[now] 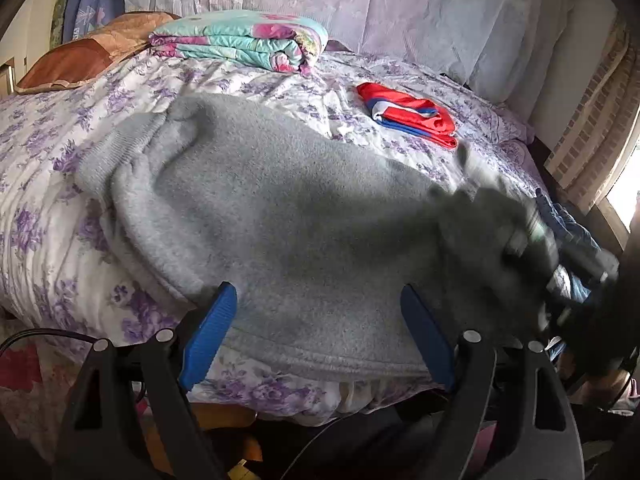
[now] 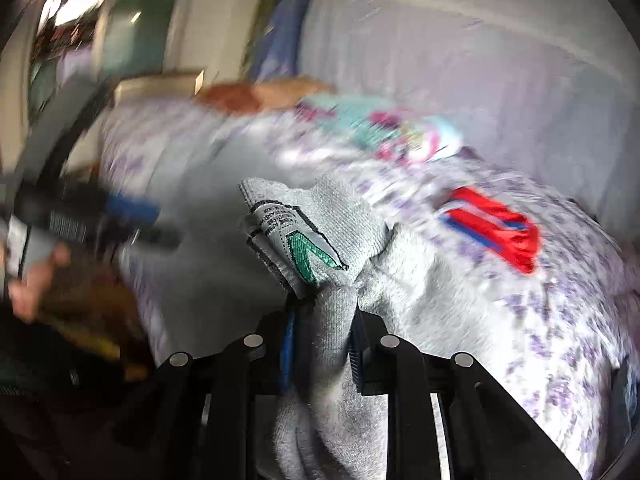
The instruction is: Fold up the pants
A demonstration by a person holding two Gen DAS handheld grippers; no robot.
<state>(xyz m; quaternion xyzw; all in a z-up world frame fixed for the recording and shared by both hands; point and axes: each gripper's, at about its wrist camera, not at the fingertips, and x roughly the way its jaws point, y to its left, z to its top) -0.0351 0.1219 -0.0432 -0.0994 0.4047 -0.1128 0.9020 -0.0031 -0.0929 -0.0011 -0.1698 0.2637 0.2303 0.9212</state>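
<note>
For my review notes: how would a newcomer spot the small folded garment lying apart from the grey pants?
Start at the bed with the purple-flowered white cover. Beyond the grey fleece pants, towards the far right of the cover, lies a small folded shiny red garment with blue and white stripes. It is the only red item there; the folded quilt behind is turquoise and pink.

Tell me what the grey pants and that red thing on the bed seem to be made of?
The grey pants look like soft fleece or brushed knit, matte and fuzzy, with a ribbed cuff; the right tool pinches a bunch of them. The red garment with blue and white stripes looks like thin, shiny synthetic, probably polyester, going by its sheen. The bedspread looks like quilted cotton, matte with purple flowers.
</note>
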